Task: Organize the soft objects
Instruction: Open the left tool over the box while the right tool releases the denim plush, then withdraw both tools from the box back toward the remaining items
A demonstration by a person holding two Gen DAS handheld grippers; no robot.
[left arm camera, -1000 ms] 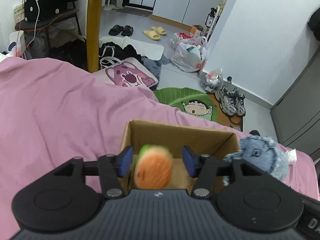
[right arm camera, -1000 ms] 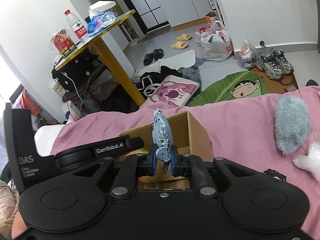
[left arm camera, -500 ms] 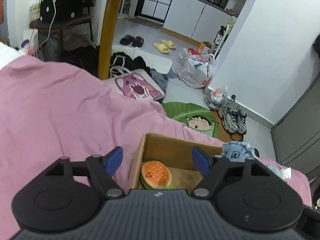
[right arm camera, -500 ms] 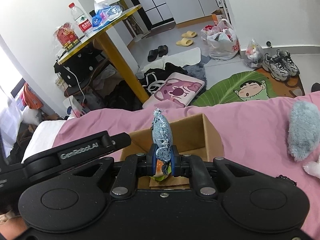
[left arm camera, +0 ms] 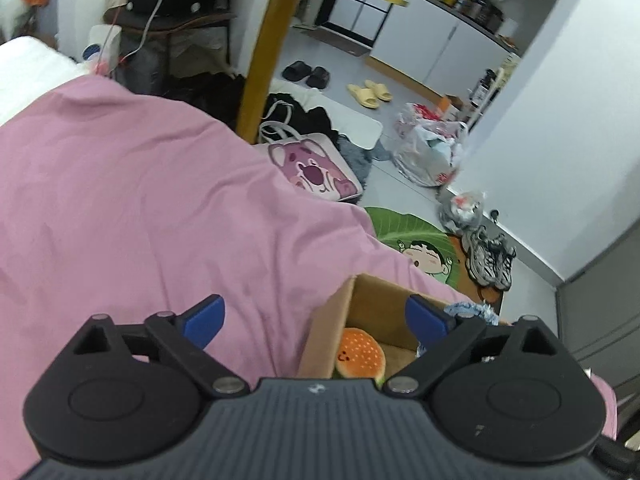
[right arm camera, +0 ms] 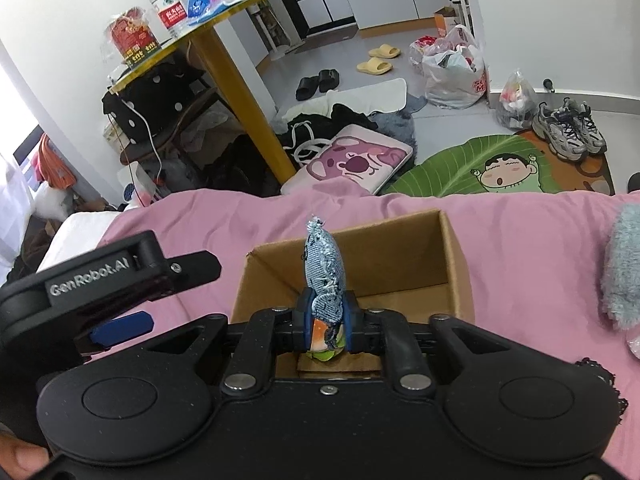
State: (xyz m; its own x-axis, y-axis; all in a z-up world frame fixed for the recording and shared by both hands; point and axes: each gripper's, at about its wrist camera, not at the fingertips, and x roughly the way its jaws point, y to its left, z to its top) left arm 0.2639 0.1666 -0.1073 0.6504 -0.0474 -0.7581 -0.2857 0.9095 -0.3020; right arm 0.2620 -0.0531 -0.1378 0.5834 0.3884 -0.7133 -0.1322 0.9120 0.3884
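A brown cardboard box (left arm camera: 344, 312) stands on the pink bedspread (left arm camera: 140, 208). A burger plush (left arm camera: 360, 354) lies inside it. My left gripper (left arm camera: 316, 316) hangs to the left of the box with its jaws opening wide and nothing between them. My right gripper (right arm camera: 326, 312) hovers over the box (right arm camera: 452, 252), pinching a blue denim plush toy (right arm camera: 322, 264) that sticks up between its pads. Its jaws are starting to open, and the pads still touch the toy. The burger plush (right arm camera: 320, 340) shows just under the toy.
A grey fluffy plush (right arm camera: 624, 272) lies on the bedspread right of the box. Beyond the bed edge are a yellow table leg (left arm camera: 264, 52), a pink bear bag (left arm camera: 316, 168), a green leaf mat (right arm camera: 500, 164), shoes and plastic bags on the floor.
The left gripper let go of the burger plush, which now lies in the box, then opened wide and drew back to the left. The right gripper carried the denim toy over the box.
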